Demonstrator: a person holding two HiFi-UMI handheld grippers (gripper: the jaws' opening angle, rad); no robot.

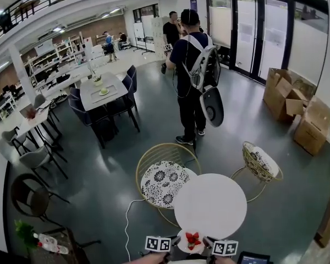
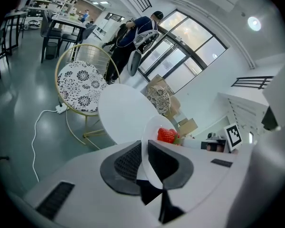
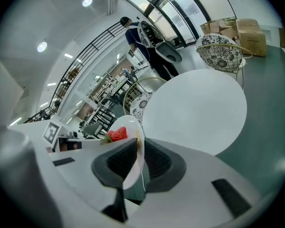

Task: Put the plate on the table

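Note:
A small white plate (image 1: 182,246) with red strawberries (image 1: 193,238) on it hangs at the near edge of the round white table (image 1: 210,205). My left gripper (image 1: 176,245) is shut on the plate's left rim and my right gripper (image 1: 208,243) is shut on its right rim. In the left gripper view the plate's (image 2: 156,126) edge runs between the dark pads of the left gripper (image 2: 143,148). The right gripper (image 3: 140,146) pinches the plate's (image 3: 128,124) rim the same way in its own view. I cannot tell whether the plate touches the tabletop.
A gold wire chair with a patterned cushion (image 1: 164,181) stands left of the table and a second one (image 1: 259,163) to its right. A person with a backpack (image 1: 191,76) stands beyond them. Cardboard boxes (image 1: 297,106) sit far right. A white cable (image 1: 131,219) lies on the floor.

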